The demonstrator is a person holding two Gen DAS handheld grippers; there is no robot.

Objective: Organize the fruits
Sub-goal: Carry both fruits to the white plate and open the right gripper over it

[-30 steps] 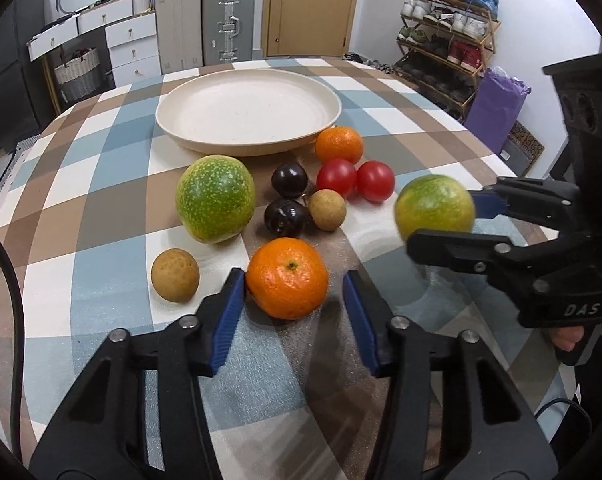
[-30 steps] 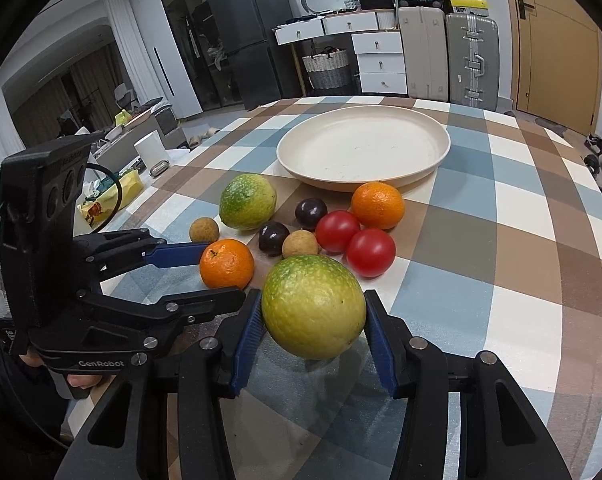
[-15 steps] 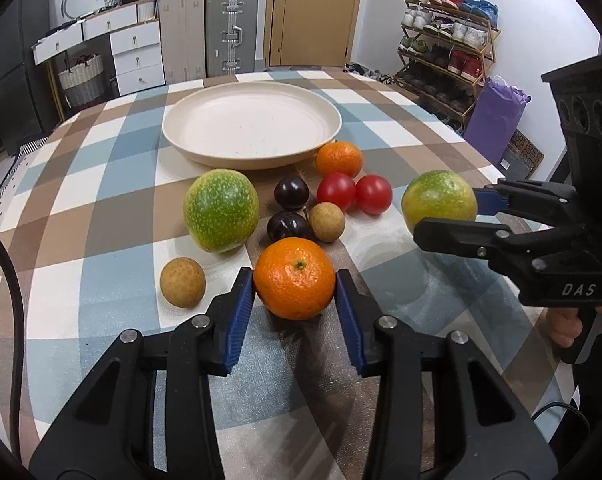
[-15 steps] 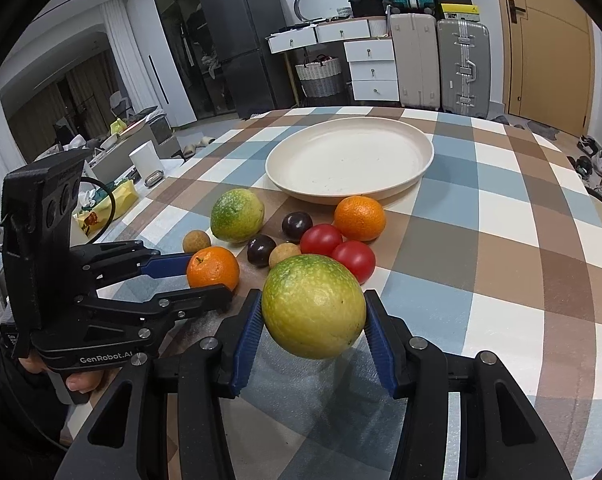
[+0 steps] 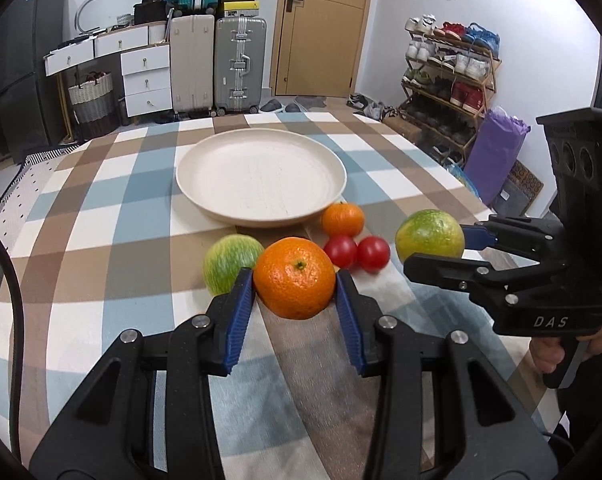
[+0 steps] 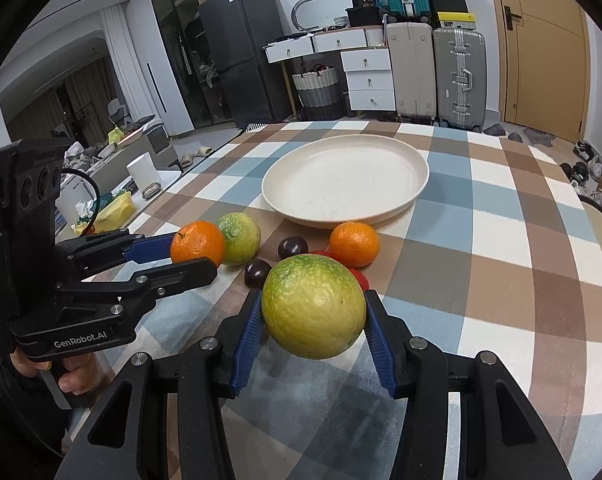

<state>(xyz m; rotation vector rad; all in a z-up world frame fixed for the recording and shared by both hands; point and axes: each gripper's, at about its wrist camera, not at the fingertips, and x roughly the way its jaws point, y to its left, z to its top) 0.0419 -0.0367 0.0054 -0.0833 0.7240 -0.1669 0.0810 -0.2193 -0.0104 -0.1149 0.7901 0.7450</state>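
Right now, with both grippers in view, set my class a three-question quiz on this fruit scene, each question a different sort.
1. True or false: the cream plate already holds fruit.
2. What does the left gripper hold? A) a tomato B) an orange C) a plum
3. Fill in: the right gripper is shut on a ____ fruit.

Key: 1 false; 2 B; 3 yellow-green.

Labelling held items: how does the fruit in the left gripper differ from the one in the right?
The orange in the left gripper is plain orange with a small green stem scar; the green-yellow citrus in the right gripper is mottled and speckled. Side by side in the right view, the citrus looks bulkier. Both are round, clamped between blue pads, short of the plate.
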